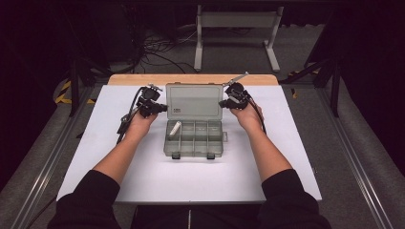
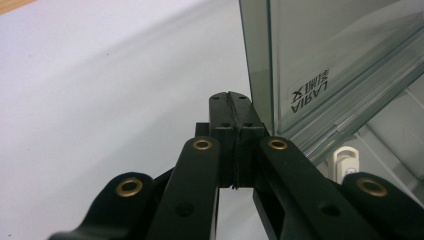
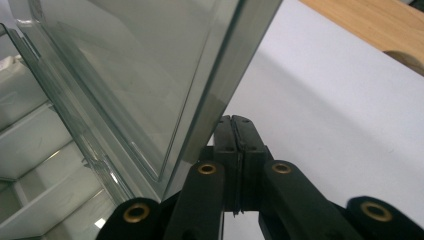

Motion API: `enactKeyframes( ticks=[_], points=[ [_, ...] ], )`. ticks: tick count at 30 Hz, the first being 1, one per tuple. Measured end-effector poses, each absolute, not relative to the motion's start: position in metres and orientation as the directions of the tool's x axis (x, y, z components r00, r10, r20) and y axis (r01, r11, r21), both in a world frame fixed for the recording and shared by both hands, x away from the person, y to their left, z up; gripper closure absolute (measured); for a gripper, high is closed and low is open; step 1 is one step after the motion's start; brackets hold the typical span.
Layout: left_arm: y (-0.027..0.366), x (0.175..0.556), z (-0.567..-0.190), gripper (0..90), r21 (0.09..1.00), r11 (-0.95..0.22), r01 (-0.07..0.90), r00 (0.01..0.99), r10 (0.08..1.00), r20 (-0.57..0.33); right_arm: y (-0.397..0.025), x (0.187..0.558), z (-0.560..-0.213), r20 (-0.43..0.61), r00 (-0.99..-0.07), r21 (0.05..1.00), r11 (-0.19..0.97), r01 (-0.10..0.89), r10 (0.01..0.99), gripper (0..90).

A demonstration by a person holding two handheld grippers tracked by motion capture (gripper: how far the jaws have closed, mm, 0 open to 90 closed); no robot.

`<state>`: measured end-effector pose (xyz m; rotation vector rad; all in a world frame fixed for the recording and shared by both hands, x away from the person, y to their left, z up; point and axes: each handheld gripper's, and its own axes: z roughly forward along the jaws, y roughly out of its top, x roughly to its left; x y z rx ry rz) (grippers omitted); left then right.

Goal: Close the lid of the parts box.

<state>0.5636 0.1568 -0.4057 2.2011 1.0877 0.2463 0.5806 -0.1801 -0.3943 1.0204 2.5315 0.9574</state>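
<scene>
- The worktop (image 1: 143, 176) is a pale grey-white sheet, with a strip of bare wood (image 1: 191, 79) showing along its far edge.
- A clear compartment box (image 1: 194, 140) lies directly on the worktop, midway between the left and right edges and nearer the far edge than the near one.
- The box's lid (image 1: 194, 101) stands open toward the far edge.
- A small white piece (image 1: 175, 128) lies in the box's far-left compartment.

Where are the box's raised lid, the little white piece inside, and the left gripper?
lid (image 1: 193, 100), high view, centre of the clear panel
white piece (image 1: 175, 128), high view, its middle
left gripper (image 2: 232, 107), left gripper view, closed jaw tips
</scene>
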Motion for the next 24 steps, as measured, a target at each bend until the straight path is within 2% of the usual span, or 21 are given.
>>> enactKeyframes(
  ticks=[24],
  points=[
    [0.159,0.55,-0.385,89.9,0.712,-0.42,0.563,0.662,0.745,-0.083,-0.188,0.555,-0.361,-0.01,-0.754,0.742,0.511,0.434,0.656,89.8]
  ],
)
